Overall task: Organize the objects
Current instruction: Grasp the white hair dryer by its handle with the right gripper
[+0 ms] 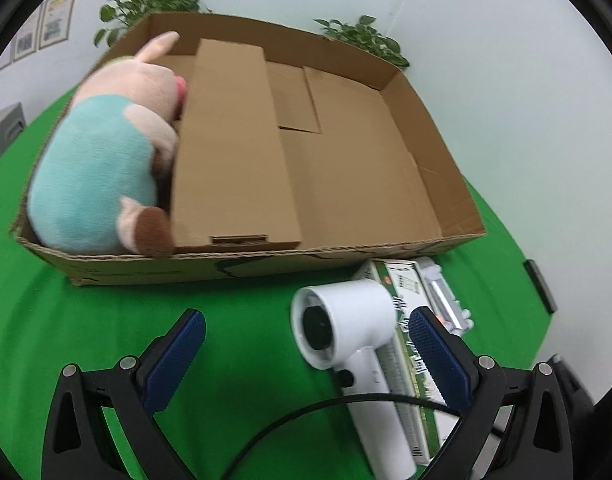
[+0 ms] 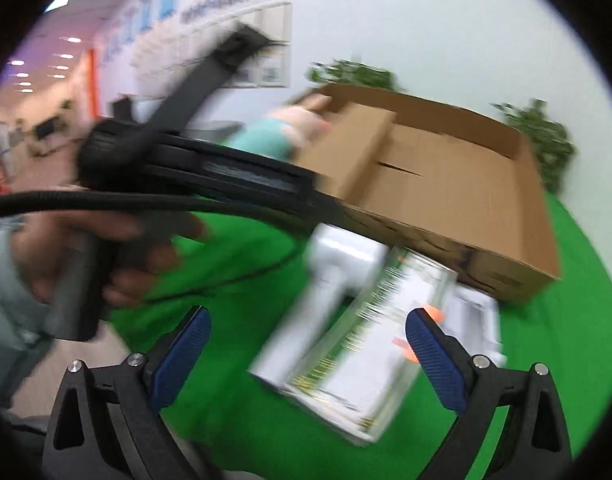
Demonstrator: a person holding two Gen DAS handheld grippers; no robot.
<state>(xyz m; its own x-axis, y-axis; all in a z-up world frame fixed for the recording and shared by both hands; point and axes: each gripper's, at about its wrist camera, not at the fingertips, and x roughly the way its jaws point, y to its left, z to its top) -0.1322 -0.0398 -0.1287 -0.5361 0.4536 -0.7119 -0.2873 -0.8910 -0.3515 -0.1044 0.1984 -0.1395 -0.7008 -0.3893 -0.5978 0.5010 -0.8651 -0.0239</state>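
One item, the plush pig (image 1: 105, 152), lies in the cardboard box (image 1: 434, 152); hair dryer (image 1: 346, 328), green carton (image 1: 410, 344) and white pack (image 1: 446, 300) remain on the table (image 1: 233, 320) (both grippers' fingers wide, empty).

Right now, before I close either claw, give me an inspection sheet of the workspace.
Surface: green cloth covers the table.
Job's things: cardboard box open on the cloth; plush pig lies in its left compartment, beside a cardboard divider. White hair dryer lies outside, in front of the box, beside a green-and-white carton; a white packaged item lies past the carton.
Clutter: nothing seen.
Grippers: left claw open, empty, dryer head between its fingers, untouched. Right claw open, empty, over the carton.
Cables: black cable crosses the dryer handle.
Surroundings: white wall, potted plants behind the box.
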